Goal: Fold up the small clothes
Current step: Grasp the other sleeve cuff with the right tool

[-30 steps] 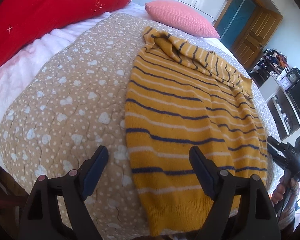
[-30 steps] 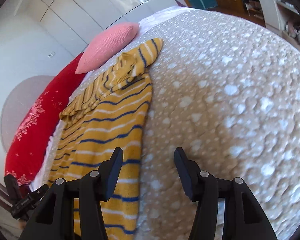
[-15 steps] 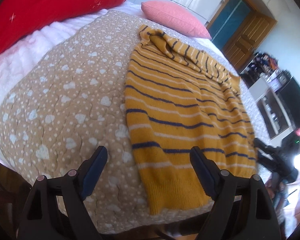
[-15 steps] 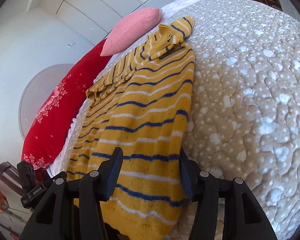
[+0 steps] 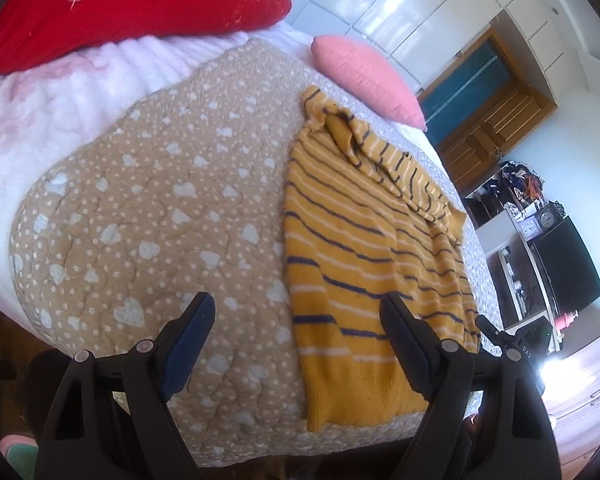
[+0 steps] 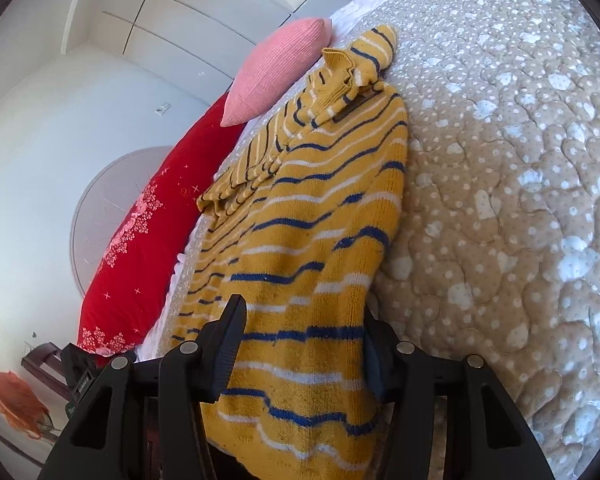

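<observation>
Both grippers have backed toward the near bed edge. Right gripper (image 6: 300,340) jaws, just narrowed, straddle the yellow striped sweater (image 5: 364,256) hem w/o pinching it; left gripper (image 5: 300,336) spread, empty, over the sweater's left edge. Hem grab likely next. Pink pillow (image 5: 364,76) & red pillow (image 5: 132,4) sit far; nothing blocks.

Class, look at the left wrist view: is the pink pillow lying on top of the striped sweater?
No. The pink pillow lies beyond the yellow striped sweater, at the far end of the bed, not on it.
</observation>
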The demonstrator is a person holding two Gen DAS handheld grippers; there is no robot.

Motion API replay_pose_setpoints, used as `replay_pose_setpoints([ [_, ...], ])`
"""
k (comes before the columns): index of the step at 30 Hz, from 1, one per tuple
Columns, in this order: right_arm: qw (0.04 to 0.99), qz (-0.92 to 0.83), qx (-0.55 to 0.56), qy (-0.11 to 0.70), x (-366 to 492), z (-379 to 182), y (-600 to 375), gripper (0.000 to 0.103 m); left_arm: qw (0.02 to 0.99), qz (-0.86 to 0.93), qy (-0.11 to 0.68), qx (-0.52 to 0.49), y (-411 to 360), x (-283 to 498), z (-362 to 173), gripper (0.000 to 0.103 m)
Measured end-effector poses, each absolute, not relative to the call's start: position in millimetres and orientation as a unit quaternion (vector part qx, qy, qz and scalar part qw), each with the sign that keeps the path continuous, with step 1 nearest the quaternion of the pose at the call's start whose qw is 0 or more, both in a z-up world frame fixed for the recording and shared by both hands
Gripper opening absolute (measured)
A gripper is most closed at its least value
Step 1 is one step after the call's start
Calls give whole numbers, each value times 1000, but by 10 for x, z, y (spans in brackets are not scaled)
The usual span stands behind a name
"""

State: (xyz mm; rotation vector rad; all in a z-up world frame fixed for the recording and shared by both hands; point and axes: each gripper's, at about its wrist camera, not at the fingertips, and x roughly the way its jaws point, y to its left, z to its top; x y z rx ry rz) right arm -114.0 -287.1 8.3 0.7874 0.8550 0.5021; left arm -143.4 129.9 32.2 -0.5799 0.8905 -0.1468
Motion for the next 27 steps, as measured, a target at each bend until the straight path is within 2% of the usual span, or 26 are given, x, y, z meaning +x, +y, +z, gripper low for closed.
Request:
replay_pose_setpoints([
  [9,802,234,380,398,-1336,65,-3006,53,847,-132,455,-241,900,-1336,150,83],
  [17,808,235,364,400,-1415,67,-2789,54,812,-218,463,-280,564,-1175,51,83],
  [19,810,239,354,403,-1435,68,-2657,54,816,-197,465,-280,532,-1113,40,69],
  [21,818,227,342,402,-1474,74,-2577,49,815,-163,481,-279,578,-1054,29,12],
  [22,817,224,346,404,-1480,58,-2574,34,813,-151,486,-283,609,-1045,16,8],
  [23,809,227,356,410,-1470,22,-2591,13,809,-147,486,-295,662,-1053,5,8],
  [27,800,230,372,410,-1491,-4,-2725,12,822,-123,479,-282,746,-1218,113,8],
])
